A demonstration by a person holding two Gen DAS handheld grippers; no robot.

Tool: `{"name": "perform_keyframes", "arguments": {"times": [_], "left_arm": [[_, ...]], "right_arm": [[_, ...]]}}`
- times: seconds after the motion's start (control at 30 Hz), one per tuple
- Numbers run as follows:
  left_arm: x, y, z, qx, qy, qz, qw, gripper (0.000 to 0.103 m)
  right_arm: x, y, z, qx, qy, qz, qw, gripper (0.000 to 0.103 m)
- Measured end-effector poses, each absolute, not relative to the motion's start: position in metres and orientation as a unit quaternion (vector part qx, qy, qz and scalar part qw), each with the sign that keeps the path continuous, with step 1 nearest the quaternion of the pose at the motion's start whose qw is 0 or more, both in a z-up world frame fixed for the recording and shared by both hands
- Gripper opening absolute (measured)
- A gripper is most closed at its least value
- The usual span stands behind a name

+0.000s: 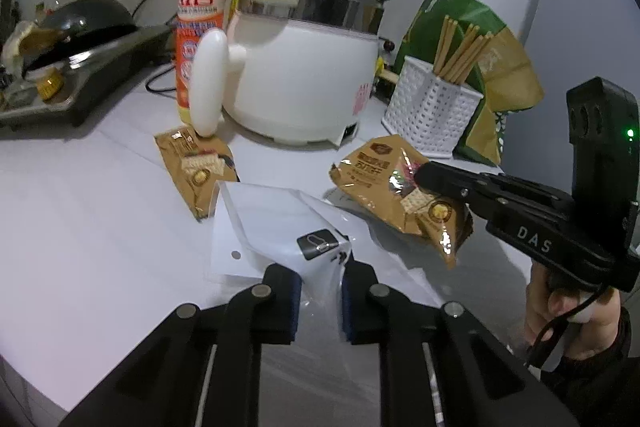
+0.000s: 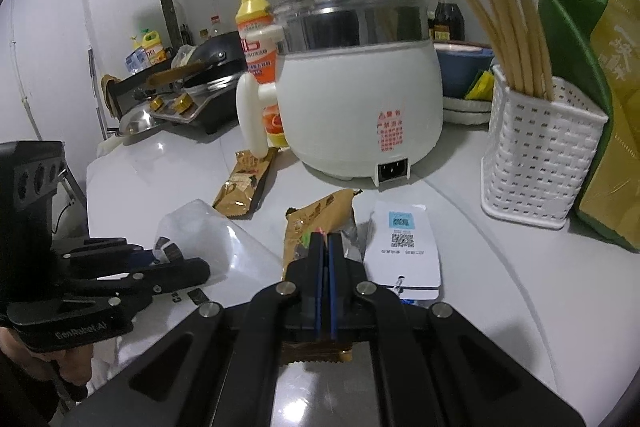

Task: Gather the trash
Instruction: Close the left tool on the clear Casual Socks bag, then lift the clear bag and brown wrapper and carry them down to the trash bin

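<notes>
On the white countertop [image 1: 80, 219], a crumpled gold snack wrapper [image 2: 316, 223] is pinched between the closed jaws of the right gripper [image 2: 325, 247]. Beside it, the left gripper [image 1: 320, 279] is clamped on a clear plastic bag [image 1: 272, 219]. A second gold wrapper [image 1: 192, 163] lies flat near a white electric pot [image 1: 304, 83].

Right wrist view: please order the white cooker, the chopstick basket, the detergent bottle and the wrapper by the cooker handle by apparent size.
1. White cooker.
2. Chopstick basket.
3. Detergent bottle, partly hidden behind the cooker, and the wrapper: they look alike, so I do not rank them.
</notes>
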State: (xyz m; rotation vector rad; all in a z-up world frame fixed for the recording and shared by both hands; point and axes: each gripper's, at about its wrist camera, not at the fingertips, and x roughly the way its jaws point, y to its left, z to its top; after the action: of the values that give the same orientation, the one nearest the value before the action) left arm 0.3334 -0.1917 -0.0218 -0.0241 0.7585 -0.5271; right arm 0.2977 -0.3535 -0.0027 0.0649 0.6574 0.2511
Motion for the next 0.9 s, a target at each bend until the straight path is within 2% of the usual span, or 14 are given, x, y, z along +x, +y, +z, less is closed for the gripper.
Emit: {"name": "perform_keyframes", "arguments": {"times": [0.4,0.9], "left_arm": [[0.299,-0.161,0.009,-0.021,0.327,-0.228,0.917,0.014],[0.237,-0.096,0.023,-0.029,0.300,-0.179,0.937,0.014]], "right_arm": [[0.271,-0.346,0.032,0.017,0.286,0.126,0.950,0.002],[0.231,-0.284,0.057,-0.011,0.263,0.188,0.946,0.002]]}}
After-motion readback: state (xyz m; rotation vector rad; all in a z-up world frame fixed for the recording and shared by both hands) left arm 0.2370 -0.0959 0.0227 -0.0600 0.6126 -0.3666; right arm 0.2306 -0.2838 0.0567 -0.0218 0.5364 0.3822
